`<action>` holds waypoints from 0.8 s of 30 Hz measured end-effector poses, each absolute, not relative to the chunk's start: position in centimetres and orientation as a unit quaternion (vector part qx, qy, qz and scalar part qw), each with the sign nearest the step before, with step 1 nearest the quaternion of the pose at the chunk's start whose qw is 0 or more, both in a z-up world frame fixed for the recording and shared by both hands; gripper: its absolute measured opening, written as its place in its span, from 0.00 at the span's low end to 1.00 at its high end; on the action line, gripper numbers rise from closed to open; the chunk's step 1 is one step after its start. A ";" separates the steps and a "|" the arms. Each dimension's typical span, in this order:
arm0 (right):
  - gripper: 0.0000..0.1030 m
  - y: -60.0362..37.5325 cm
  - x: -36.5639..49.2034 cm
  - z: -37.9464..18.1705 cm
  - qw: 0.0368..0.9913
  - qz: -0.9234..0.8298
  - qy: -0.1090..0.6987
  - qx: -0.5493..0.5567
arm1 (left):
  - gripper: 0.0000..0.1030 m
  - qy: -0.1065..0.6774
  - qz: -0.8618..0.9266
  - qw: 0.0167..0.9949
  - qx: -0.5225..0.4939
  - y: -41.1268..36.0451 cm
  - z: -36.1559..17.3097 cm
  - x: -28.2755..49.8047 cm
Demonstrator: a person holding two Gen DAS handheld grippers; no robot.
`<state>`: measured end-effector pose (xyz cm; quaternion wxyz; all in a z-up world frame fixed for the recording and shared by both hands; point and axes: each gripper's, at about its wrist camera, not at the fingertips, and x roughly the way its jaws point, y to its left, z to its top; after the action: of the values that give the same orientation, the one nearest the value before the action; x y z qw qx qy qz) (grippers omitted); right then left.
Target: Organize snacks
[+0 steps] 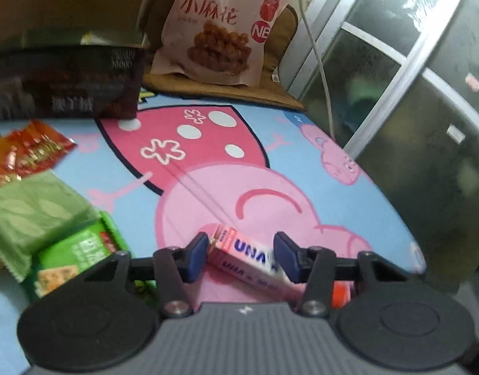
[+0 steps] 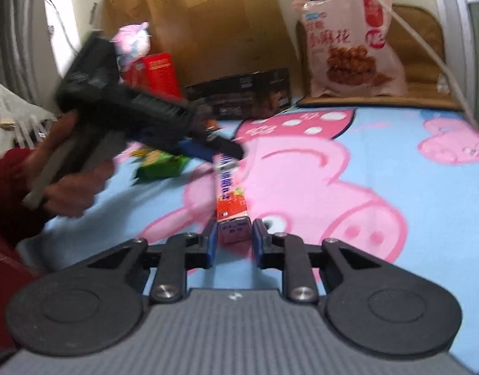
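A long pink and white snack box (image 1: 249, 250) hangs over the cartoon-pig mat (image 1: 302, 156) with a gripper at each end. My left gripper (image 1: 242, 237) has its blue pads pressed on one end, the box lying slantwise between them. In the right wrist view the same box (image 2: 231, 200) runs away from me. My right gripper (image 2: 234, 225) is shut on its near end, and the left gripper (image 2: 220, 150) clamps the far end, carried by a hand (image 2: 70, 187) in a red sleeve.
A large pale bag of fried dough twists (image 1: 220, 28) leans on a brown cushion (image 1: 280, 90) at the back. A dark box (image 1: 64, 84), a red-orange packet (image 1: 30, 156) and green packets (image 1: 36, 212) lie to the left. A glass door (image 1: 411, 93) bounds the right.
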<state>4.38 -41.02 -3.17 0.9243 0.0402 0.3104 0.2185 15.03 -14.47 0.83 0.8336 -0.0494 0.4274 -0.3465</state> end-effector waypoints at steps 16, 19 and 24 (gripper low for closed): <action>0.31 -41.5 6.1 -3.4 0.931 0.183 0.312 0.042 | 0.47 0.426 -0.340 0.837 -0.056 -13.7 1.9 14.4; 0.30 -41.7 7.9 -2.4 0.931 0.183 0.312 0.045 | 0.42 0.414 -0.354 0.836 -0.067 -13.1 3.6 14.7; 0.30 -39.7 11.2 0.0 0.939 0.214 0.269 0.029 | 0.42 0.369 -0.327 0.865 -0.089 -10.5 6.6 16.8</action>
<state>11.20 -39.72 0.04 0.9386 0.0295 0.2688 0.2144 16.75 -10.49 6.56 0.8654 -0.0887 0.3687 -0.3275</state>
